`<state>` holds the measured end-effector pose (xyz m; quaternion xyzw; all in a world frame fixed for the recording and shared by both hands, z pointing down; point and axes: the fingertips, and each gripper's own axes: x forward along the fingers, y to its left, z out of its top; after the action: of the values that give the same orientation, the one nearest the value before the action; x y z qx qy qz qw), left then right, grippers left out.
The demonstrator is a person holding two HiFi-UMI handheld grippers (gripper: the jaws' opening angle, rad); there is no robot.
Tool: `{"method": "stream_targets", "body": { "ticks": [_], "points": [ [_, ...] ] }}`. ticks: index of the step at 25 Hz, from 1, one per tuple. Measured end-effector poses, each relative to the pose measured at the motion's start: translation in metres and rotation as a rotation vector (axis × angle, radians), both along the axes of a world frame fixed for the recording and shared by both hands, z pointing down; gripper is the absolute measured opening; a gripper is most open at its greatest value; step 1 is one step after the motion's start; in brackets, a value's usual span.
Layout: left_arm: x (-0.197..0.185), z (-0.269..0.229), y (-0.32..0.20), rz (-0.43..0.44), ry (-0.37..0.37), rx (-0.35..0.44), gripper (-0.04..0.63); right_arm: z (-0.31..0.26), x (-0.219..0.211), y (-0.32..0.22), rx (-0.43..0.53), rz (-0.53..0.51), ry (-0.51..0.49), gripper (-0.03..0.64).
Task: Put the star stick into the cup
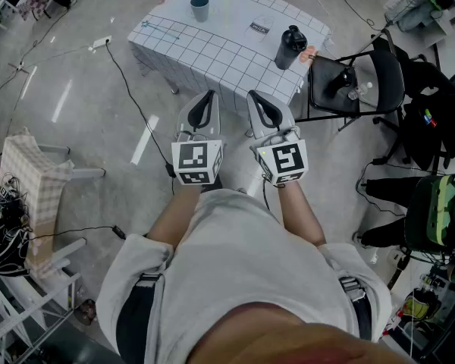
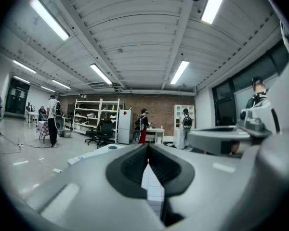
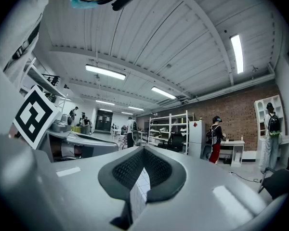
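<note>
- Star stick [image 1: 161, 29]: flat on the table [image 1: 212, 55] near its left edge, well apart from both grippers.
- Likely light, thin and stiff, perhaps a little slippery on the cloth; best pinched mid-shaft, leaving the star end free.
- Cup [image 1: 200, 8]: upright near the far edge, beyond the stick; inside too small to read.
- Bottle [image 1: 290, 48]: dark, capped, toward the right corner; contents hidden.
- Left gripper [image 1: 209, 97]: pressed together, nothing between.
- Right gripper [image 1: 253, 97]: pressed together too, empty; both held by the chest, short of the table.
</note>
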<state>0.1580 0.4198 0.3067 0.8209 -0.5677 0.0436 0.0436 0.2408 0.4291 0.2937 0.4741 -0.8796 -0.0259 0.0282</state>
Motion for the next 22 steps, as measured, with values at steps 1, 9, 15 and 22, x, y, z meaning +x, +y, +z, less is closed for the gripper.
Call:
{"method": "stream_targets", "body": {
  "ticks": [1, 9, 15, 22],
  "points": [
    [-0.004, 0.001, -0.006, -0.001, -0.003, -0.001, 0.003, 0.000, -0.003, -0.006, -0.001, 0.000, -0.001, -0.002],
    [-0.046, 0.010, -0.055, -0.024, -0.011, -0.021, 0.003, 0.013, -0.034, -0.066, -0.029, 0.017, -0.014, -0.002],
    [-0.101, 0.018, -0.104, -0.043, -0.015, -0.063, 0.003, 0.024, -0.083, -0.118, -0.079, -0.023, 0.001, 0.000],
    [-0.164, 0.037, -0.152, -0.016, -0.028, -0.130, 0.003, 0.051, -0.135, -0.165, -0.189, -0.076, 0.054, 0.000]
  ]
}}
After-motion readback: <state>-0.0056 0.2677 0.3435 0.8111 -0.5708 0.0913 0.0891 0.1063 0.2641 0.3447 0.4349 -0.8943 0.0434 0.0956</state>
